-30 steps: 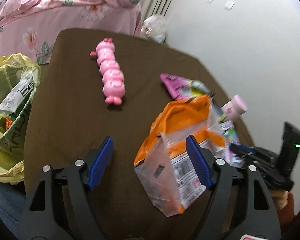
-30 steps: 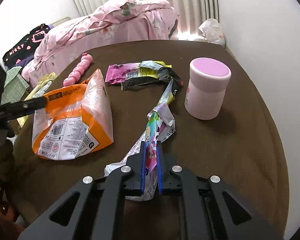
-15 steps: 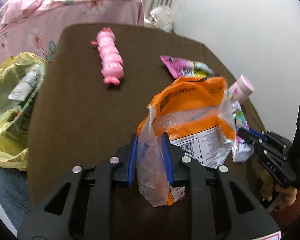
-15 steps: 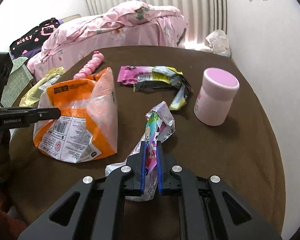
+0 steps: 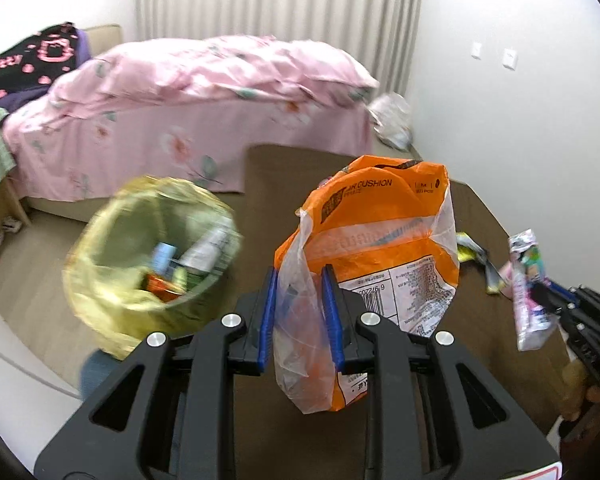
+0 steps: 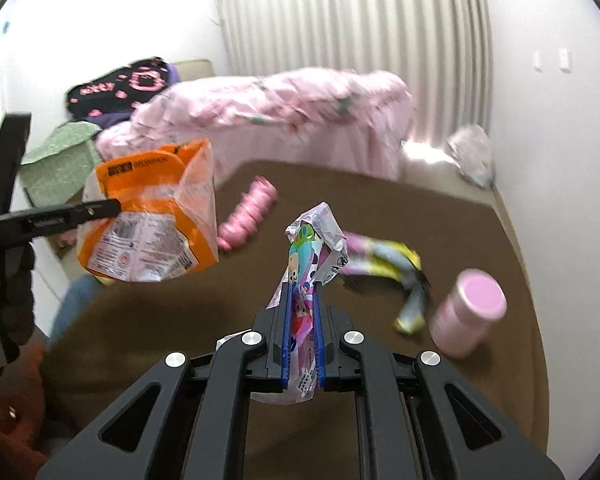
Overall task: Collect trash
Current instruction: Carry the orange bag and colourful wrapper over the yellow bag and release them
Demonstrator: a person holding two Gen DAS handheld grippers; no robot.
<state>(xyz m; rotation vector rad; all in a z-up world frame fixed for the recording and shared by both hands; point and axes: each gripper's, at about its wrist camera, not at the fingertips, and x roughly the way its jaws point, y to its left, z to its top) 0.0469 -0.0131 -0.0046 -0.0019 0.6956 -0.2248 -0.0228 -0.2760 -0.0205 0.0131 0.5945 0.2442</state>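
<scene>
Lifted clear of the brown table (image 6: 480, 240) since a second ago, the orange-and-clear plastic bag (image 5: 384, 248) now hangs in the air, pinched at its clear edge by the left tongs (image 5: 300, 312), which stood wide open around it then. The right tongs (image 6: 302, 332), clamped as before on the colourful cartoon wrapper (image 6: 310, 248), have also raised it off the table. Beside the table's left edge sits a yellow trash bag (image 5: 112, 312), mouth open, holding blurred packets and wrappers. Left on the table: a pink caterpillar toy (image 6: 248, 216), a crumpled pink-and-yellow wrapper (image 6: 384, 260) and an upright pink-lidded jar (image 6: 468, 312). A pink floral bed (image 5: 204, 120) stands beyond.
</scene>
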